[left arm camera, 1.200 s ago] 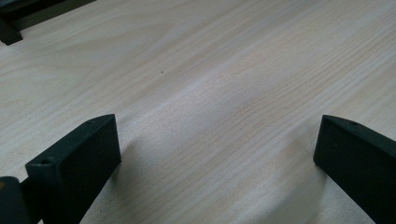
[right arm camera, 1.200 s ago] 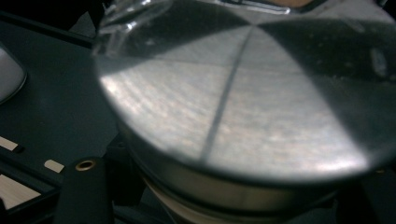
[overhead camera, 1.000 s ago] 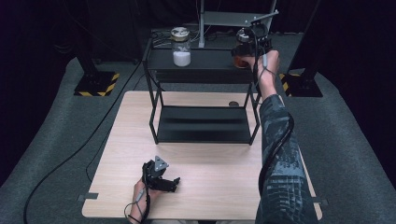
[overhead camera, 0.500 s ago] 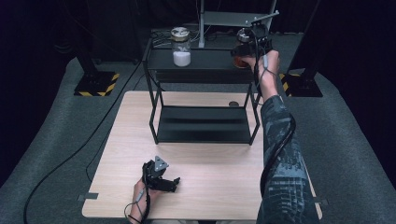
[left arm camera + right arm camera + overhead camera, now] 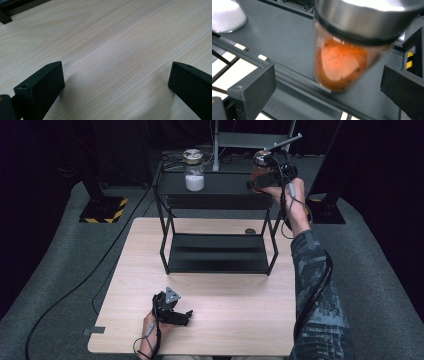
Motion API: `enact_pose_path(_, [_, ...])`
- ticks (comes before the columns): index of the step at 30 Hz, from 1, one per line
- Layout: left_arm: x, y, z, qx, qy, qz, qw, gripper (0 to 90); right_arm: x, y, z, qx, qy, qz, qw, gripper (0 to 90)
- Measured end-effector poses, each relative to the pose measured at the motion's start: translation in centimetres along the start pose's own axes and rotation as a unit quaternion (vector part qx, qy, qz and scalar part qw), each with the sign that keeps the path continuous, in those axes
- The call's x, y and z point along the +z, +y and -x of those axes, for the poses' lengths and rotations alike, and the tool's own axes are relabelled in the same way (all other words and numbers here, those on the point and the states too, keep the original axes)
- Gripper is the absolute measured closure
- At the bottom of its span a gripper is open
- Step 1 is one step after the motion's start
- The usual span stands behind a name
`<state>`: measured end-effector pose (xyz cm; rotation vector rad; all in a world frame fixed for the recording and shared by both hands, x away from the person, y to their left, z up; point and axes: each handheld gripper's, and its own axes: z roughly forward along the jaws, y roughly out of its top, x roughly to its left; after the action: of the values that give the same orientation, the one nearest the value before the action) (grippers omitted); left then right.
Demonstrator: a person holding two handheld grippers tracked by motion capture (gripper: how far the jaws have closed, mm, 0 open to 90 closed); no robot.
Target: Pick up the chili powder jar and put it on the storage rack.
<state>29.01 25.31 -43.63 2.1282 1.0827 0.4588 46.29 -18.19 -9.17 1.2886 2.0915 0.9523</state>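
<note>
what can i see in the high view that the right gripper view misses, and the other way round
High view alone: the whole black shelf rack standing on the wooden table, the left tool resting low over the tabletop near the table's front edge, and the person's patterned sleeve.

Right gripper view alone: a close look at the right tool, its jaws wide apart on either side of the jar without touching it, having just opened, and the orange powder's grainy surface.

Both: the orange jar with its metal lid on the top shelf, and the white-filled jar beside it.
</note>
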Motion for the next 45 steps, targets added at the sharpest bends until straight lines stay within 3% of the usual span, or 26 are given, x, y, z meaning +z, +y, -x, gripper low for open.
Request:
enact_pose_path(4, [0.0,0.0,0.0,0.000,0.000,0.000,1.0000,0.0,-1.2,-1.4,-0.2,-0.014,0.005,0.008,0.9999,0.0])
enact_pose_path(9, [0.0,0.0,0.0,0.000,0.000,0.001,1.0000,0.0,-3.1,-4.5,-0.6,-0.037,0.014,0.030,0.9988,0.0])
enact_pose_path(19, [0.0,0.0,0.0,0.002,0.001,0.000,1.0000,0.0,-5.3,-13.3,-1.3,-0.073,0.042,0.060,0.9946,0.0])
enact_pose_path(25, [0.0,0.0,0.0,0.003,0.001,0.000,1.0000,0.0,-5.7,-18.9,-1.8,-0.078,0.054,0.071,0.9930,0.0])
enact_pose_path(30, [0.0,0.0,0.0,0.002,0.001,0.000,1.0000,0.0,-5.4,-23.1,-2.3,-0.079,0.059,0.065,0.9930,0.0])
enact_pose_path(31, [0.0,0.0,0.0,0.002,0.001,0.000,1.0000,0.0,-5.4,-23.1,-2.3,-0.079,0.059,0.065,0.9930,0.0])
enact_pose_path(33, [0.0,0.0,0.0,0.001,0.001,0.000,1.0000,0.0,-4.8,-26.2,-2.4,-0.067,0.067,0.060,0.9937,0.0])
enact_pose_path(37, [0.0,0.0,0.0,0.001,0.000,0.000,1.0000,0.0,-3.0,-30.3,-2.7,-0.045,0.076,0.040,0.9953,0.0])
enact_pose_path(39, [0.0,0.0,0.0,0.001,0.000,0.000,1.0000,0.0,-2.3,-31.8,-2.9,-0.046,0.077,0.029,0.9956,0.0])
enact_pose_path(41, [0.0,0.0,0.0,0.001,0.000,0.000,1.0000,0.0,-1.6,-33.7,-2.8,-0.026,0.087,0.027,0.9955,0.0])
enact_pose_path(45, [0.0,0.0,0.0,0.001,0.000,0.000,1.0000,0.0,-0.2,-36.7,-3.1,-0.014,0.091,0.018,0.9956,0.0])
